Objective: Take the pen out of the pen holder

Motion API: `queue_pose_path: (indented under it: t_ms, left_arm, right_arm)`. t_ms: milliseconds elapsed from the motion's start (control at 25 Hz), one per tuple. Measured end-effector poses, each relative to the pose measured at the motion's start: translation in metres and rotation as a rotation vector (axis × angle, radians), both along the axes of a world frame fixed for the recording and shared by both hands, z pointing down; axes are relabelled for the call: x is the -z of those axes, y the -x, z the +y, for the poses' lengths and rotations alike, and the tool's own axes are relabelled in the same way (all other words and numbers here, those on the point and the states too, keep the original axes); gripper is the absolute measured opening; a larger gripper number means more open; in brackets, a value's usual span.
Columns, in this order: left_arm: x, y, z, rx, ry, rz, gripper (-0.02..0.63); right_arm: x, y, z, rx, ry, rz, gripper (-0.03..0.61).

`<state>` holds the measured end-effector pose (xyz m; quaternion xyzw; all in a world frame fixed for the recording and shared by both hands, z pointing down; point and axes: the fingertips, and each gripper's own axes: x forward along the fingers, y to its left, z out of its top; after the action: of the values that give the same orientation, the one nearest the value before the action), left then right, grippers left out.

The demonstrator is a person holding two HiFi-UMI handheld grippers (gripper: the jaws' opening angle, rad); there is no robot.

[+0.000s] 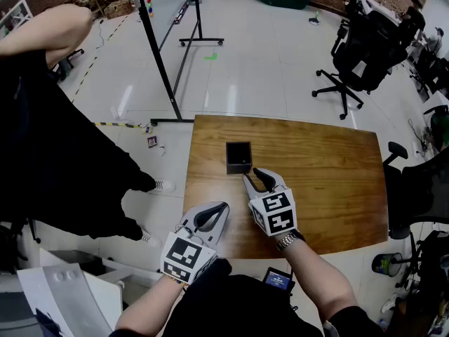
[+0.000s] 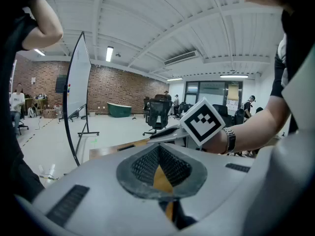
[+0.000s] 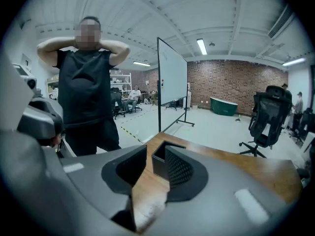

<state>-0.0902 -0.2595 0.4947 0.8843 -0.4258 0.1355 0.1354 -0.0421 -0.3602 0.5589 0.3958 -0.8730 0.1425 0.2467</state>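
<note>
A wooden tabletop [image 1: 330,181] stands on a pale, glossy floor [image 1: 245,69]. A wheeled whiteboard [image 1: 165,5] stands beyond it on the left, and black office chairs [image 1: 361,55] on the right. A brick wall [image 3: 236,82] closes the far end under strip lights [image 3: 202,46].

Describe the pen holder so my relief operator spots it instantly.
Find the wooden table. Toward its far left, just ahead of the right gripper, stands the pen holder: a black open-topped square box, the only loose object on the wood.
</note>
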Motion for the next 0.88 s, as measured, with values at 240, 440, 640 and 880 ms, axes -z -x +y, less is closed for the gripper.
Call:
queue_pose_path:
  t_ms: [240, 440, 640, 880]
  left_arm:
    - [-0.017, 0.027, -0.037, -0.008, 0.027, -0.011, 0.005]
    - [-0.029, 0.041, -0.050, -0.004, 0.067, -0.008, 0.005]
    - [-0.037, 0.048, -0.054, -0.006, 0.062, -0.013, 0.005]
    - [-0.028, 0.044, -0.046, -0.002, 0.055, -0.001, 0.005]
  right_arm:
    - [-0.052, 0.018, -0.049, -0.018, 0.065, 0.072, 0.117]
    - [-0.084, 0.019, -0.069, -0.041, 0.111, 0.125, 0.117]
    - [-0.098, 0.020, -0.074, -0.051, 0.125, 0.148, 0.066]
    - [-0.070, 0.016, -0.069, -0.069, 0.064, 0.113, 0.060]
